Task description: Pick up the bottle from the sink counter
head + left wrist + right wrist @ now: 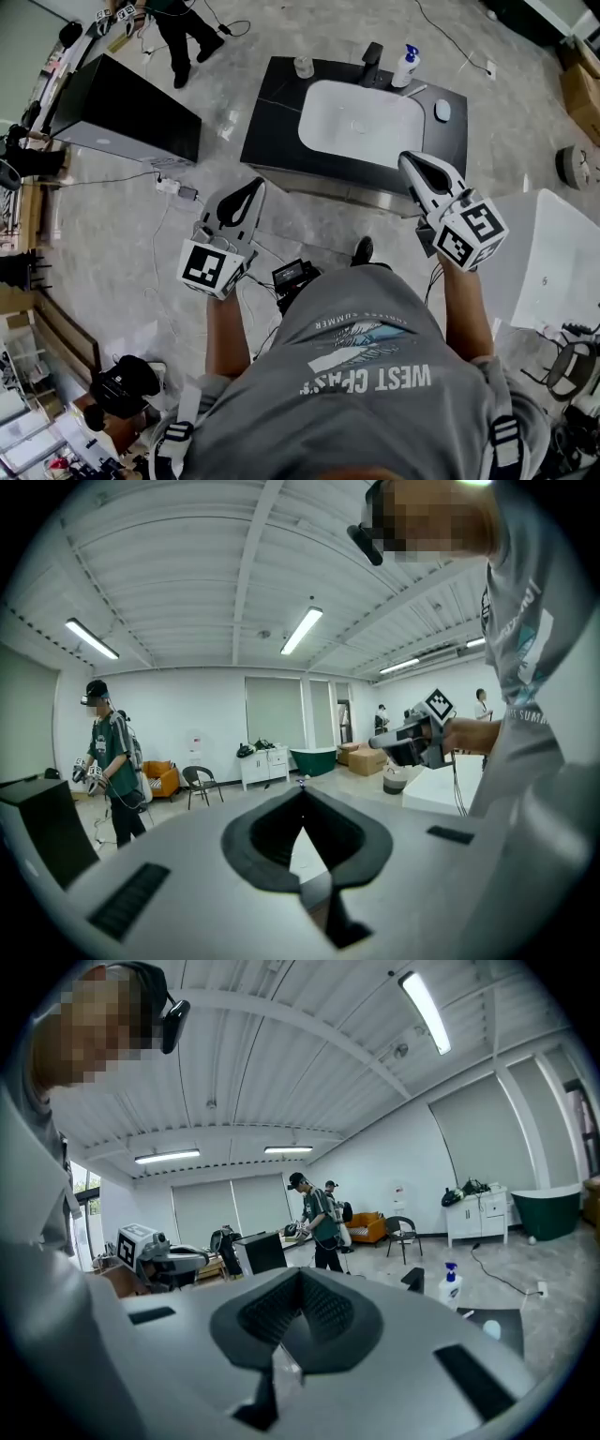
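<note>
A white spray bottle (405,66) with a blue trigger top stands at the back of the black sink counter (272,122), right of the dark faucet (372,62). In the right gripper view the bottle (451,1286) shows far off at the right. Both grippers are held in the air short of the counter's near edge, well away from the bottle. My left gripper (257,184) points at the counter's left front corner with its jaws together and empty (302,787). My right gripper (406,159) hangs over the counter's front right edge, jaws together, holding nothing (300,1272).
A white basin (361,122) fills the counter's middle, with a small glass (303,67) at the back left and a white oval piece (442,110) at the right. A black cabinet (122,112) stands left. Cables and a power strip (173,187) lie on the floor. Another person (183,28) stands beyond.
</note>
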Motion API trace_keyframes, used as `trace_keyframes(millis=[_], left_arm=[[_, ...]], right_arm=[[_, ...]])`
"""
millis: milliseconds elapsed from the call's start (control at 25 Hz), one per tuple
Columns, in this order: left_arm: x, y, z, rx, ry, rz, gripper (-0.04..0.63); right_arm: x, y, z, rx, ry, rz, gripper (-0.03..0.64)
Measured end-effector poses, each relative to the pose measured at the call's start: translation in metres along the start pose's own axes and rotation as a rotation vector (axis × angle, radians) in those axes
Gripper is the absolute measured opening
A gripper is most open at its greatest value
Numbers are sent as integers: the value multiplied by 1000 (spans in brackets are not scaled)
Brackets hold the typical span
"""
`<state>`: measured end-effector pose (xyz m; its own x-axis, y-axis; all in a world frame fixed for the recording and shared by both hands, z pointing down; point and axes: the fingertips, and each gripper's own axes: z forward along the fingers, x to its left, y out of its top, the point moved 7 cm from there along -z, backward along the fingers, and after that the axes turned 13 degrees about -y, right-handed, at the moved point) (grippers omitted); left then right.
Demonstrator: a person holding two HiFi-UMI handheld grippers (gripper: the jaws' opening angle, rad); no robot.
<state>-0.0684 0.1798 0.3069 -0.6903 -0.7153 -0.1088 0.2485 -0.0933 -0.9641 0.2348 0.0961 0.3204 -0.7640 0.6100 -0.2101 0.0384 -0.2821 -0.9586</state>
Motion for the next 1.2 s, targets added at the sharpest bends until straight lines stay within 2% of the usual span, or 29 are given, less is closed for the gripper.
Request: trace_keyframes(millis=[400,640,800,920,1200], left_arm=[[-2,17,33,19,60,-14,5],[7,24,44,25,47,-5,5],[27,23,53,15,14,-12,3],[47,17,70,9,-51,-10,3],[118,22,92,-29,-160,28,5]], right_arm=[[-43,11,15,-6,69,14,2],[-59,13,22,-2,52,32,2],[-59,15,29,1,21,32,2],[-60,18,35,-12,-27,37,2],[-50,27,70,-11,-130,44,2]])
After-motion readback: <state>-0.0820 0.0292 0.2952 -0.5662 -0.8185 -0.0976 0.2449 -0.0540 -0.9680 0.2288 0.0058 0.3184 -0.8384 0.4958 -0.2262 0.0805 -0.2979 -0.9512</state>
